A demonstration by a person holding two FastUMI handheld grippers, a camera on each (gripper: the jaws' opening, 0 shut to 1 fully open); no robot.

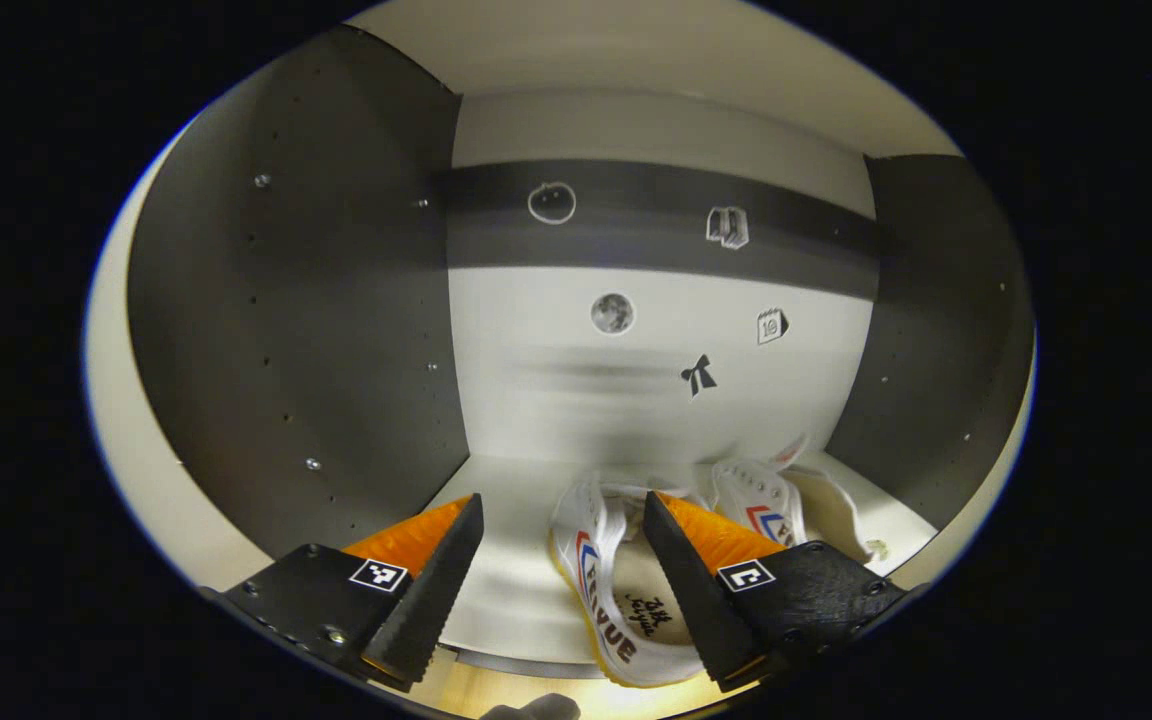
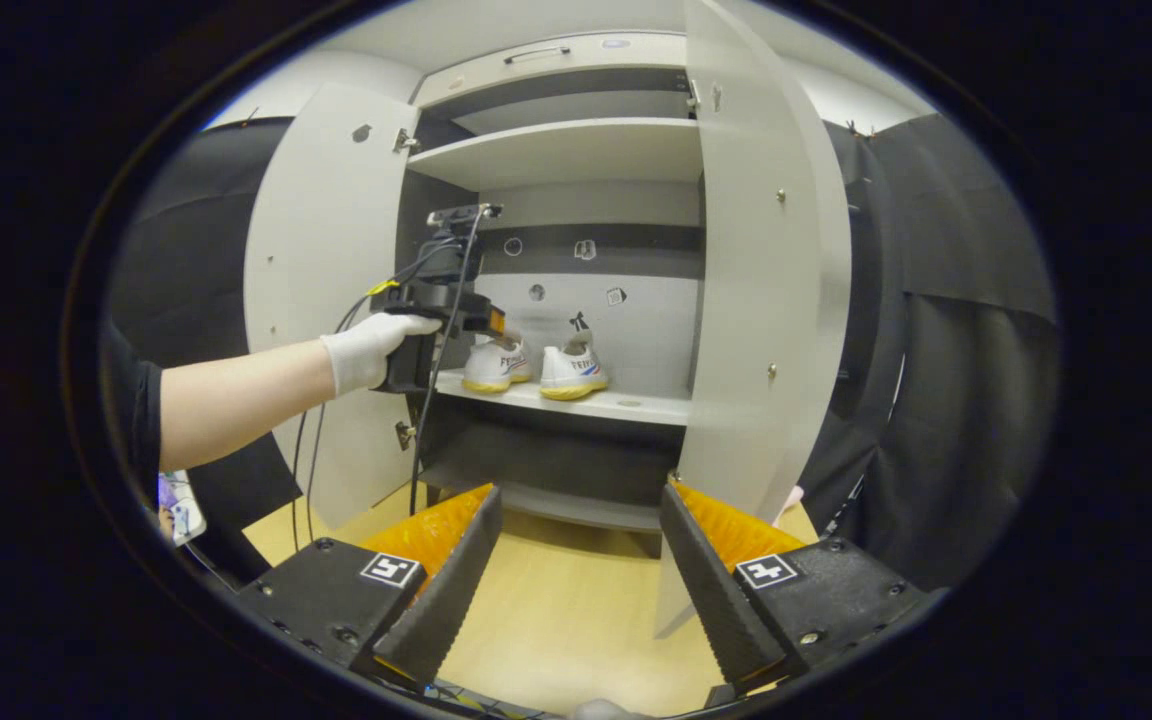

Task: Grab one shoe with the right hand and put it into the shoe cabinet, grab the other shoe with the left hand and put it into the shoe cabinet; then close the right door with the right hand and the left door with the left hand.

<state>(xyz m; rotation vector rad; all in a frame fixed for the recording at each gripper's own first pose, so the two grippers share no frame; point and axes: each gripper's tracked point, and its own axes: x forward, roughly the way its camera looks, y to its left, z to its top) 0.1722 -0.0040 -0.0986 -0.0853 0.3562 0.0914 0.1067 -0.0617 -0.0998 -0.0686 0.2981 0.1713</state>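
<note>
Two white sneakers stand side by side on the middle shelf [image 2: 636, 406] of the shoe cabinet, heels toward me: one [image 2: 496, 366] on the left, the other [image 2: 573, 371] on the right. In the left gripper view the nearer sneaker [image 1: 616, 590] lies just ahead of my open left gripper [image 1: 561, 570], close to its right finger and not pinched; the second sneaker [image 1: 771, 505] sits beyond it. A gloved hand holds the left gripper [image 2: 499, 324] at the shelf's left end. My right gripper [image 2: 581, 570] hangs open and empty, back from the cabinet, over the wooden floor.
Both cabinet doors stand open: the left door [image 2: 326, 280] behind the arm, the right door [image 2: 766, 300] swung out toward my right gripper. Another shelf [image 2: 556, 150] lies above, a lower one [image 2: 576, 505] below. Cables trail from the left gripper. Black cloth flanks the cabinet.
</note>
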